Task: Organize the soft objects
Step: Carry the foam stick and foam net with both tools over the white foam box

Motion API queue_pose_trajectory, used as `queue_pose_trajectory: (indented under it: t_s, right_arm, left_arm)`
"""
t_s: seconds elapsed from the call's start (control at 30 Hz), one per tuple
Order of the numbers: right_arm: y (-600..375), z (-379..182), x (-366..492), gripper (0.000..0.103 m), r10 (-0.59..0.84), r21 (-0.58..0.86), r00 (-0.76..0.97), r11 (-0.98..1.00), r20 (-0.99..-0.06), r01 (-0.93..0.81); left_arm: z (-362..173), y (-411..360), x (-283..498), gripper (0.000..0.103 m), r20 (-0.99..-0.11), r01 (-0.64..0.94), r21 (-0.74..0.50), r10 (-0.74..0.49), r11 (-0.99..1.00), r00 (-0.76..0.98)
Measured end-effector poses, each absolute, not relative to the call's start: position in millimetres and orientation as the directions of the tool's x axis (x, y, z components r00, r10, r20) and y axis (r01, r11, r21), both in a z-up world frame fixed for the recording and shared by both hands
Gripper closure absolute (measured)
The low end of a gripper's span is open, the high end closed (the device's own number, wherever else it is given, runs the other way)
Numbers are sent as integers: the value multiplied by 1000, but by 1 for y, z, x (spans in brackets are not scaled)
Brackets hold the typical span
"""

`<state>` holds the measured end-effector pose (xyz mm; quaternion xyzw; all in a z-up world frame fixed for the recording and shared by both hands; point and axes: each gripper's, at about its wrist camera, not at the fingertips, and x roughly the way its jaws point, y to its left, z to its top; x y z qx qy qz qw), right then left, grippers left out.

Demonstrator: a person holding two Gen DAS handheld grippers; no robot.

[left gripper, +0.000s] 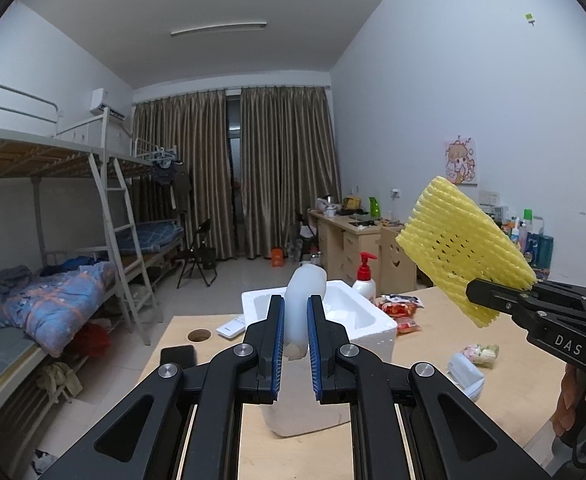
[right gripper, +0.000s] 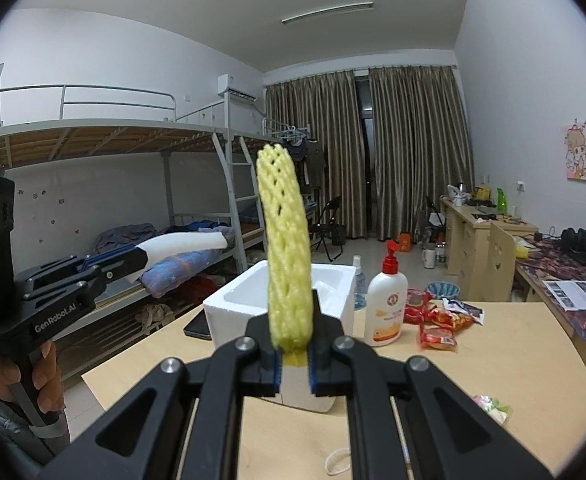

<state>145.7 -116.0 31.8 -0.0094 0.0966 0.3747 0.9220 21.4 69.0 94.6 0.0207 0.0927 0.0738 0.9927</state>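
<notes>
My left gripper [left gripper: 296, 302] is shut on a white foam sheet [left gripper: 305, 292] that sticks up between its blue pads. The piece hangs just above a white styrofoam box [left gripper: 377, 322] on the wooden table. At the right of the left wrist view, my right gripper [left gripper: 489, 292] is shut on a yellow foam net sleeve [left gripper: 465, 248]. In the right wrist view the yellow sleeve [right gripper: 287, 248] stands upright in my right gripper [right gripper: 293, 320], in front of the box [right gripper: 233, 312]. My left gripper [right gripper: 133, 264] shows at the left with the white foam [right gripper: 185, 244].
On the table [right gripper: 493, 360] stand a white lotion bottle with a red pump [right gripper: 387, 304], red snack packets [right gripper: 437, 320] and a dark phone [right gripper: 197, 326]. A white pouch [left gripper: 467, 374] lies near the right. Bunk beds line the left wall, desks the right.
</notes>
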Motion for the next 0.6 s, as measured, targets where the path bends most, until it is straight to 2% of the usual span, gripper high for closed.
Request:
queue_pose_trajectory:
  t_s: [0.6]
  right_arm:
    - [-92,41,173,91,702,55,680,703,-210,-709]
  left_arm:
    - [95,76,56,91,-211,-131,42,137,990,968]
